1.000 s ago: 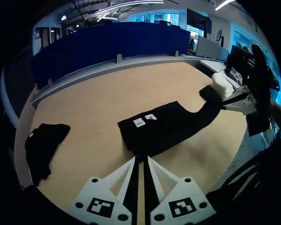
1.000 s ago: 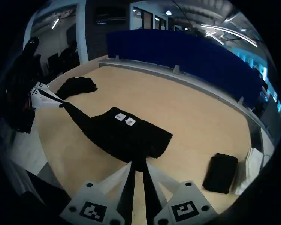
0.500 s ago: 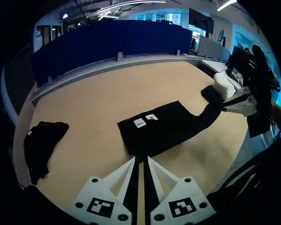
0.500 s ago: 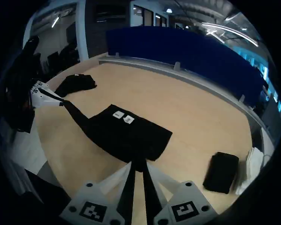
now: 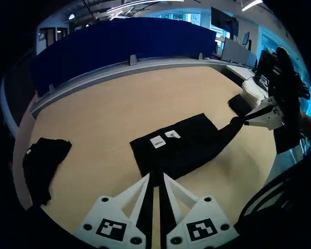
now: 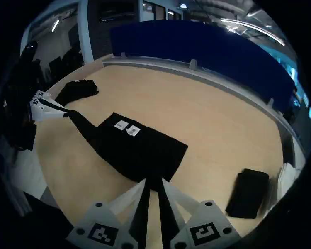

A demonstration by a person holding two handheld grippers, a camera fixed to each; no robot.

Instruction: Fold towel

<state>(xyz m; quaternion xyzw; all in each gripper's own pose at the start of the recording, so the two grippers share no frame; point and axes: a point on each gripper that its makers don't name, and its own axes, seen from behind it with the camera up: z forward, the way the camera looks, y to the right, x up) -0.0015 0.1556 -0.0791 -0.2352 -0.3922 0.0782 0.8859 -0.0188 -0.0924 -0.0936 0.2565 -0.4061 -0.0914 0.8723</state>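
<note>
A black towel (image 5: 180, 143) with two white labels lies spread on the wooden table (image 5: 114, 108). In the left gripper view, my left gripper (image 5: 156, 177) is shut on the towel's near corner. My right gripper (image 5: 243, 120) is at the right edge, shut on another corner that stretches up off the table. In the right gripper view, the same towel (image 6: 139, 149) runs from my right gripper (image 6: 153, 182), shut on its near corner, to my left gripper (image 6: 66, 113) at the left, which pinches the raised corner.
A crumpled black cloth (image 5: 41, 164) lies at the table's left end, also seen as the cloth (image 6: 76, 89). A folded black towel (image 6: 249, 193) and a white stack (image 5: 253, 89) sit at the other end. A blue partition (image 5: 126, 41) backs the table.
Both grippers have kept their corners and shifted slightly forward over the table. The towel's flat part now looks shorter and sits a little lower in both views.
</note>
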